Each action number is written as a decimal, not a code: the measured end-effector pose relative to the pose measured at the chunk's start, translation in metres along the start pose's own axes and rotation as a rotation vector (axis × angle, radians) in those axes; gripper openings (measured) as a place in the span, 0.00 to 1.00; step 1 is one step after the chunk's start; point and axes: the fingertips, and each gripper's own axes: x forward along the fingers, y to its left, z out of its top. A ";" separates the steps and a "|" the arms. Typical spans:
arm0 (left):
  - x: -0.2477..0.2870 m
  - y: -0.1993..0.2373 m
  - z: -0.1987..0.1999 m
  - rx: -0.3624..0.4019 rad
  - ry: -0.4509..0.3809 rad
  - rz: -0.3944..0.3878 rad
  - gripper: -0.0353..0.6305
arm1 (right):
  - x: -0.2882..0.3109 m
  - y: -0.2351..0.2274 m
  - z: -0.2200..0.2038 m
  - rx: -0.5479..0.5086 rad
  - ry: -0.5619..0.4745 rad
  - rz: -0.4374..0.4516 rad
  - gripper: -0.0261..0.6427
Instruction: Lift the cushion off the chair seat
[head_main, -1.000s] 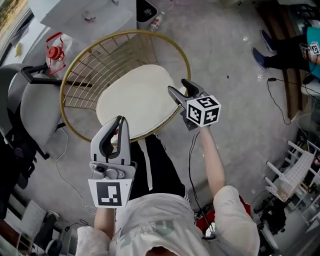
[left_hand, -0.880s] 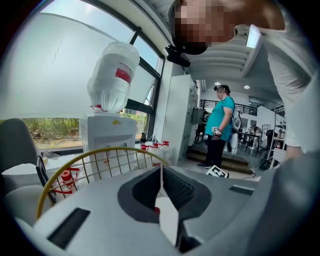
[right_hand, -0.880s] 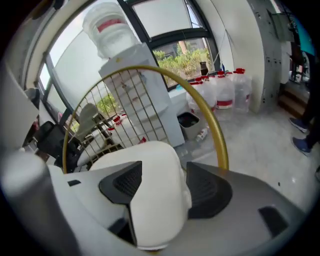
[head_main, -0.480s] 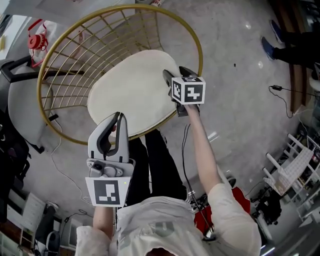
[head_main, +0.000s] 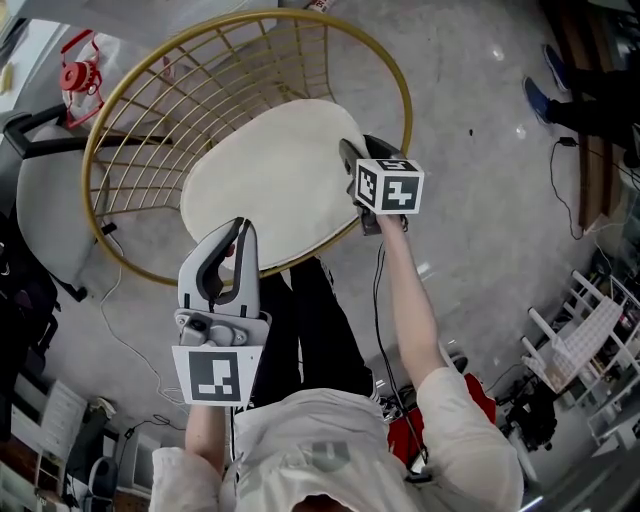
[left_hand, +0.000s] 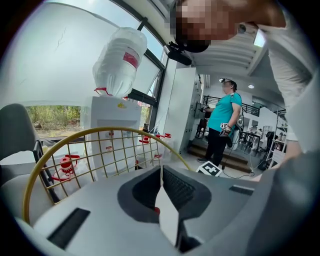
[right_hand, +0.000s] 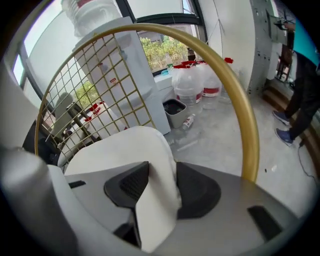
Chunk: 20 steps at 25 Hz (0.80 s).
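Right gripper (head_main: 352, 160) pinching the cushion (head_main: 270, 180) at the chair's (head_main: 405, 90) right edge; left gripper (head_main: 238, 228) pressed together at the near edge.
Right jaws have just been closing, cushion rim between the pads. The cushion lies flat on the seat. Left tips meet, white shows behind them, no bite seen. Best bet: firm up the right pinch, open the left onto the near rim, then lift both evenly, clear of the gold hoop.

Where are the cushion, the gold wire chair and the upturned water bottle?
cushion (head_main: 270, 180): head view, middle of its top face.
gold wire chair (right_hand: 245, 110): right gripper view, on its round rim.
upturned water bottle (left_hand: 120, 62): left gripper view, on its clear body.
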 end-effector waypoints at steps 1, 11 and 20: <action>-0.002 -0.003 0.003 0.005 -0.003 0.001 0.09 | -0.006 -0.001 0.000 -0.016 -0.012 -0.014 0.30; -0.027 0.005 0.063 0.041 -0.064 0.031 0.09 | -0.070 0.033 0.022 -0.097 -0.056 -0.003 0.16; -0.074 -0.001 0.156 0.049 -0.195 0.048 0.09 | -0.177 0.106 0.078 -0.183 -0.169 0.017 0.14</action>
